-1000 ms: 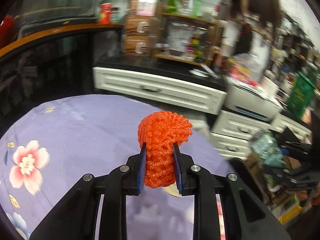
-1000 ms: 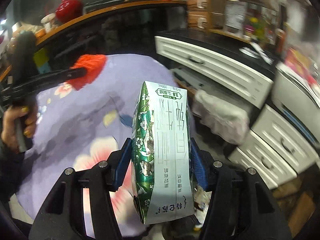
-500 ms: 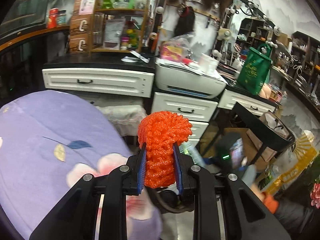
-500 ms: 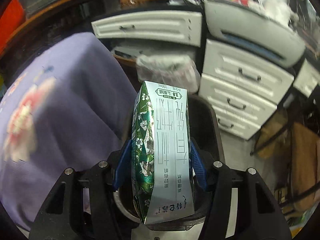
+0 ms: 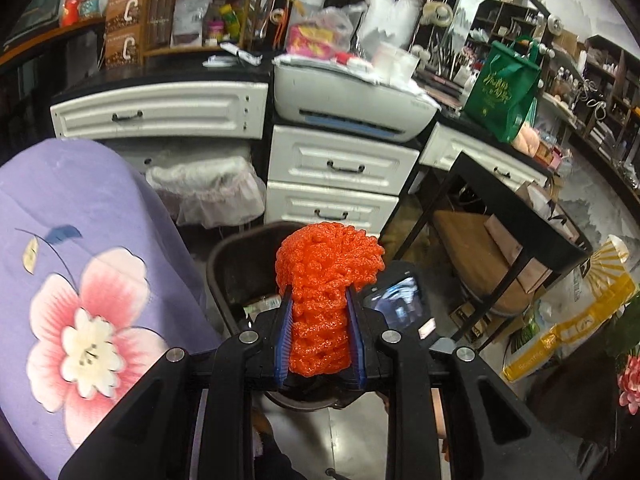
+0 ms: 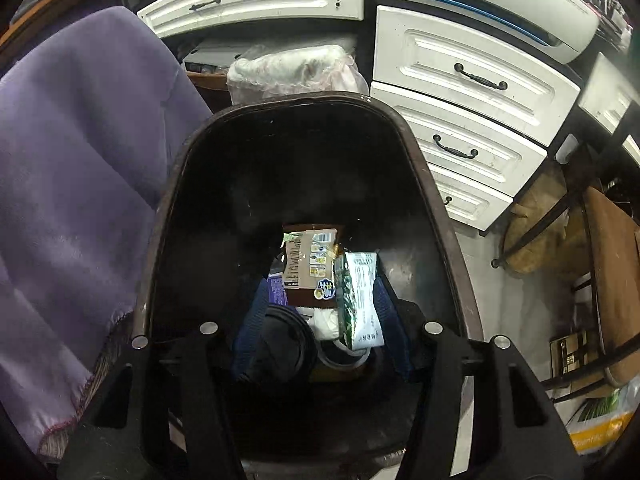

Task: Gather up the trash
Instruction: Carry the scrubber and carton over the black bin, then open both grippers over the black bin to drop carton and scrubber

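Our left gripper (image 5: 319,340) pinches the soft, light orange foam net (image 5: 326,280) at its waist, low centre above the dark bin (image 6: 432,184), while our right gripper (image 6: 320,340) hangs wide open over the milk carton (image 6: 360,296) inside.

One dark trash bin (image 6: 168,208) shows, and every count runs from it. Inside it lie two cartons: one brown carton (image 6: 310,264) and one green-and-white milk carton (image 6: 360,300) touching its right side. Beside the bin stands one bag-lined basket (image 6: 292,70). One orange foam net (image 5: 326,280) hangs above the bin. Behind the bin, five white drawers with dark handles (image 6: 480,76) can be counted.
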